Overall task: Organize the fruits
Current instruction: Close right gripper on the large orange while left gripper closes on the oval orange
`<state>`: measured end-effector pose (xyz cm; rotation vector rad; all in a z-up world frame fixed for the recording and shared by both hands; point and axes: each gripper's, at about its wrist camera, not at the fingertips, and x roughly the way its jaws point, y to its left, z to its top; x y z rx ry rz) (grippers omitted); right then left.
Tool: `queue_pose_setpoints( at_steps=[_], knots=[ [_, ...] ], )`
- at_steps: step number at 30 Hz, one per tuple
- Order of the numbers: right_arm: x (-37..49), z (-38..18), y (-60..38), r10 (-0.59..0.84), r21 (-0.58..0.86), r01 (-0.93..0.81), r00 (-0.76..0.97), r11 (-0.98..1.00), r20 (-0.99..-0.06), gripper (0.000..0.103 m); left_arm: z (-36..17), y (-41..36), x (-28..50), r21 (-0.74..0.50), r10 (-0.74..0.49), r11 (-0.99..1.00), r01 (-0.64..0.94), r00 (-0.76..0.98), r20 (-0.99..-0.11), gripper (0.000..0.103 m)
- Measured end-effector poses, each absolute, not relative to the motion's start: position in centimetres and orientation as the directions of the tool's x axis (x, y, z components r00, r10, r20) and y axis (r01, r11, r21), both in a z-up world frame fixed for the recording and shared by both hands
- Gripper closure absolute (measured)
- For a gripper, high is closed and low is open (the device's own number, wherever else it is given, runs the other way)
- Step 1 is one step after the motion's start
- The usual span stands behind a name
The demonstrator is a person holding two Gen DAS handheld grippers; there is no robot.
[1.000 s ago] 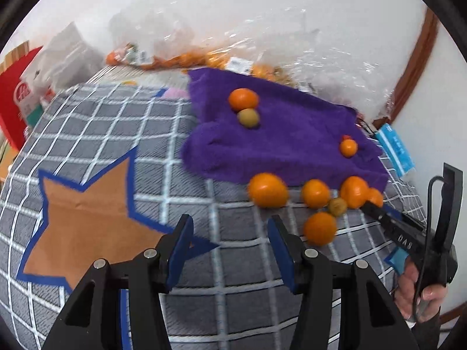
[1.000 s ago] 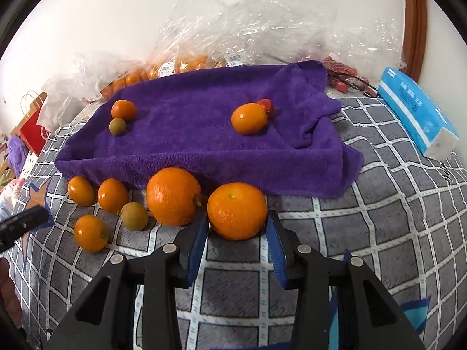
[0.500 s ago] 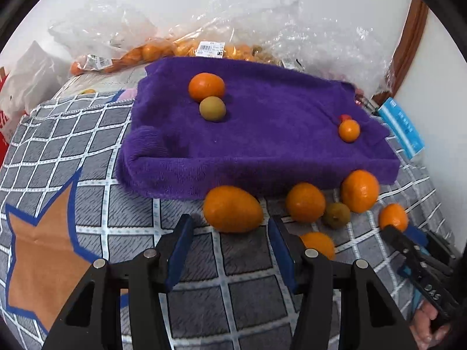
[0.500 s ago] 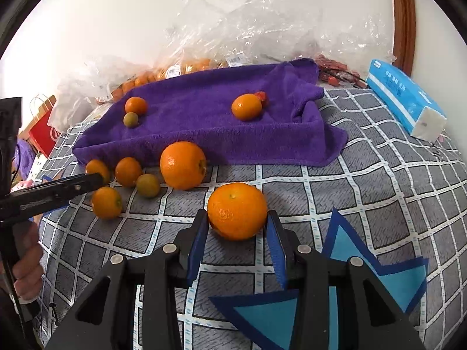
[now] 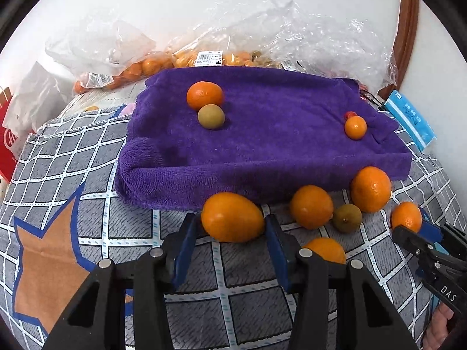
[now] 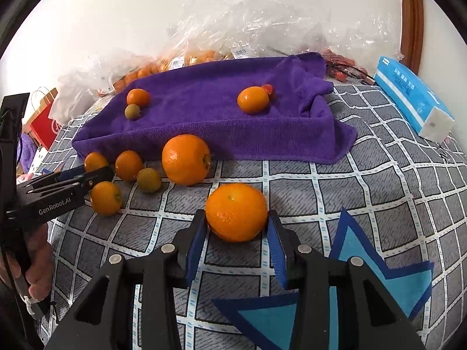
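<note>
1. Left wrist view: your left gripper [image 5: 233,230] has its jaws closing around an oval orange [image 5: 232,217] that lies on the checked cover [image 5: 96,157], just in front of the near edge of the purple towel [image 5: 262,140]. Both blue pads [image 5: 186,242] touch the fruit's sides.
2. Same view, on the towel: an orange [image 5: 205,95] and a green-brown fruit [image 5: 211,116] touch each other toward its far left; a small orange [image 5: 355,127] with a tiny red fruit [image 5: 350,114] behind it sits at its right end.
3. Same view, in front of the towel to the right of the gripped fruit: two more oranges, a small greenish fruit [image 5: 347,218] between them, another orange partly hidden behind your right finger, and one farther right beside your right gripper's tip [image 5: 408,236].
4. Behind the towel, clear plastic bags [image 5: 292,38] hold more fruit.
5. Right wrist view: your right gripper [image 6: 237,229] has its jaws opening slightly, with a round orange [image 6: 236,212] between them on the cover, well in front of the towel [image 6: 204,116]. The pads [image 6: 196,242] look to be touching its sides.
6. Same view: a large orange [image 6: 186,159] rests against the towel's near edge; your left gripper [image 6: 96,175] reaches in among the smaller fruit at the towel's left corner. A blue tissue pack [image 6: 408,99] lies right of the towel.
</note>
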<state>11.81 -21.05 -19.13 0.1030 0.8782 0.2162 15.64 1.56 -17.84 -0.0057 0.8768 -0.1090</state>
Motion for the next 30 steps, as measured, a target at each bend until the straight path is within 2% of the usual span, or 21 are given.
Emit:
queue_pose_setpoints(
  at_steps=[5, 8, 11, 15, 20, 30],
  knots=[
    [12.0, -19.2, -21.5, 0.259, 0.217, -0.143, 0.618, 0.966, -0.743, 0.057, -17.8, 1.8, 15.7, -0.066, -0.111, 0.993, 0.094, 0.634, -0.765, 0.058],
    [12.1, -19.2, -21.2, 0.246, 0.200, -0.144, 0.618, 0.969, -0.747, 0.057, -17.7, 2.1, 15.7, -0.096, -0.141, 0.990, 0.104, 0.635, -0.759, 0.063],
    [12.0, -19.1, -21.0, 0.218, 0.175, -0.131, 0.623, 0.976, -0.751, 0.062, -17.7, 2.9, 15.5, -0.176, -0.212, 0.977, 0.120, 0.635, -0.742, 0.063],
    [11.9, -19.1, -21.3, 0.210, 0.177, -0.115, 0.631, 0.977, -0.747, 0.063, -17.4, 4.1, 14.9, -0.273, -0.298, 0.951, 0.143, 0.655, -0.694, 0.063],
    [11.2, -18.5, -20.8, 0.185, 0.137, -0.124, 0.656, 0.983, -0.732, 0.063, -16.7, 4.3, 13.7, -0.276, -0.299, 0.950, 0.149, 0.697, -0.652, 0.063],
    [10.4, -17.6, -21.8, 0.198, 0.173, -0.108, 0.699, 0.979, -0.687, 0.063, -15.6, 5.0, 12.6, -0.266, -0.265, 0.956, 0.125, 0.761, -0.593, 0.063]
  ],
)
